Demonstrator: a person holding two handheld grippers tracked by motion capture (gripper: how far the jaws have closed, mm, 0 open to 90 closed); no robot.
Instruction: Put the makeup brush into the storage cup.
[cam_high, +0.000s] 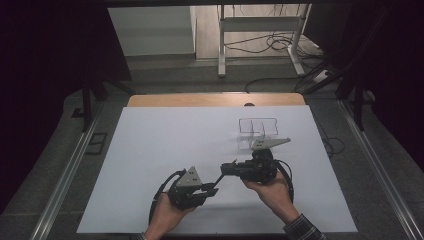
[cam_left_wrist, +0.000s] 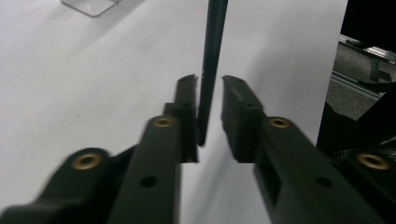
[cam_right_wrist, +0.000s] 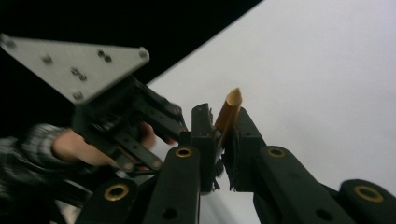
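Your two grippers sit close together near the front of the white table (cam_high: 150, 150). Your right gripper (cam_right_wrist: 223, 135) has its jaws squeezed on a small orange-brown stick (cam_right_wrist: 229, 114) with a pointed tip. The stick pokes up from between the jaws, and its tip points toward your other hand. From above, your right gripper (cam_high: 229, 169) is turned to the left, toward your left gripper (cam_high: 212, 189). In the left gripper view, a thin dark rod (cam_left_wrist: 211, 70) stands in the gap between the jaws of your left gripper (cam_left_wrist: 209, 83). The jaws are a little apart. The rod is right by the left jaw, and there is a gap to the right jaw, so the grip looks let go. A clear plastic rack (cam_high: 257, 131) stands farther back on the table, well apart from your left gripper.
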